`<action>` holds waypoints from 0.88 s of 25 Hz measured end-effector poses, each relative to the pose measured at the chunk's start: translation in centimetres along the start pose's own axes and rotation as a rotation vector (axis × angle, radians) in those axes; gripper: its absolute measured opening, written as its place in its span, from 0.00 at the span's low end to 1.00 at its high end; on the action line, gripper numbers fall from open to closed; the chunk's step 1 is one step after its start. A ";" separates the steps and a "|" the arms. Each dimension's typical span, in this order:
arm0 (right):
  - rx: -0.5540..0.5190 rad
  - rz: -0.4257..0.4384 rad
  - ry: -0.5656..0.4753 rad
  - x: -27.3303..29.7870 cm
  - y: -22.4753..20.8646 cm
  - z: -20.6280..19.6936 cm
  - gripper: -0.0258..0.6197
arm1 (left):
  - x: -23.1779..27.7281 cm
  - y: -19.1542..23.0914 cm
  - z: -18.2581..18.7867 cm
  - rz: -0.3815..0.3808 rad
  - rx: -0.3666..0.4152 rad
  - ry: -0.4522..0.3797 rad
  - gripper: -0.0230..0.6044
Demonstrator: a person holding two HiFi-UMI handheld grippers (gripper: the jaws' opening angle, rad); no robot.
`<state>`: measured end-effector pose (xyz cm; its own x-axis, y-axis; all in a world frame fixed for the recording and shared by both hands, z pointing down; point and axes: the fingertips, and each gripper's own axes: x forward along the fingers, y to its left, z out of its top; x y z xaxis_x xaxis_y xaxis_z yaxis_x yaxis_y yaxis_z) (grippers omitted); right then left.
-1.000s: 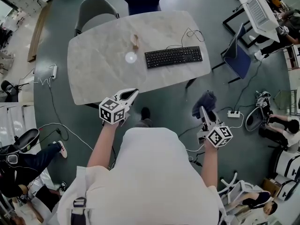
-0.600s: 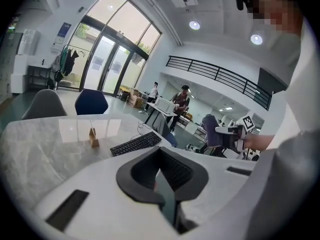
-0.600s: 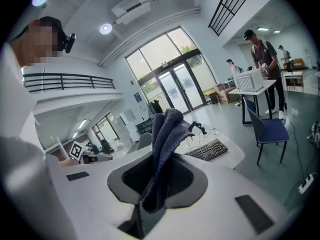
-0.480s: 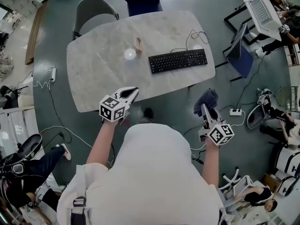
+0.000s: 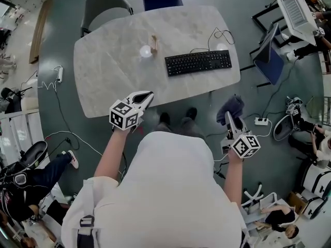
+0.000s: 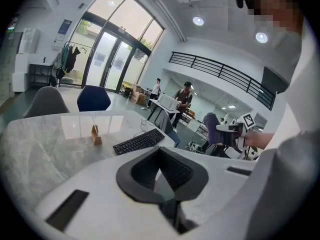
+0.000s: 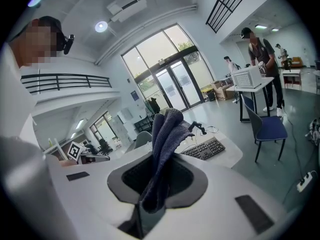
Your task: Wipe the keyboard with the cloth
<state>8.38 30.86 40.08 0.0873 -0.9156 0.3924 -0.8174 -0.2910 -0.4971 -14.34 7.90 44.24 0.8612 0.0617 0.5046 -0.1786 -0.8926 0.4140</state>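
The right claw (image 5: 228, 119) is clamped on a dark blue cloth (image 7: 165, 134). The cloth is pinched low down, so its free end stands up in a loose fold above the jaws, probably to leave plenty of slack fabric to drag across keys. The left claw (image 5: 146, 95) is closed with nothing between its jaws. It appears to have no job yet beyond, perhaps, steadying things later. Both claws are held off the near edge of the bench (image 5: 103, 76), the left just at that edge and the right out past the near right corner over the floor. The cloth is therefore well apart from the keyboard (image 5: 199, 62). The keyboard lies flat toward the right end of the bench, its long side roughly parallel to the near edge, and its cable (image 5: 216, 35) loops off toward the far right corner. A small wooden piece (image 5: 153, 40) and a white round object (image 5: 146, 51) sit near the middle of the bench, left of the keyboard and clear of any wiping path. Wiping looks not yet begun, and the cloth must first be brought over the keys.
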 end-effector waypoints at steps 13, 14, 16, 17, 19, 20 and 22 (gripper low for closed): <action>-0.024 0.126 0.085 4.3 -7.2 4.4 0.15 | 5.5 -1.4 1.9 0.129 -0.088 -0.060 0.05; -0.025 0.136 0.097 4.6 -7.9 4.6 0.15 | 6.1 -1.6 1.9 0.139 -0.096 -0.058 0.05; -0.027 0.154 0.121 5.3 -9.3 5.1 0.15 | 7.4 -2.1 1.9 0.158 -0.114 -0.057 0.05; -0.026 0.162 0.130 5.7 -10.0 5.3 0.15 | 8.1 -2.3 1.9 0.166 -0.122 -0.057 0.05; -0.025 0.175 0.147 6.4 -11.3 5.7 0.15 | 9.2 -2.4 1.9 0.183 -0.139 -0.056 0.05; -0.026 0.180 0.155 6.7 -11.9 5.8 0.15 | 9.7 -2.3 1.8 0.191 -0.146 -0.054 0.05; -0.027 0.188 0.173 7.4 -13.1 6.0 0.15 | 10.6 -2.2 1.7 0.210 -0.160 -0.048 0.05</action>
<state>23.19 26.21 44.82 -0.1644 -0.8913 0.4226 -0.8255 -0.1103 -0.5536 -3.99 9.71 47.40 0.8181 -0.1423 0.5573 -0.4255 -0.8015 0.4200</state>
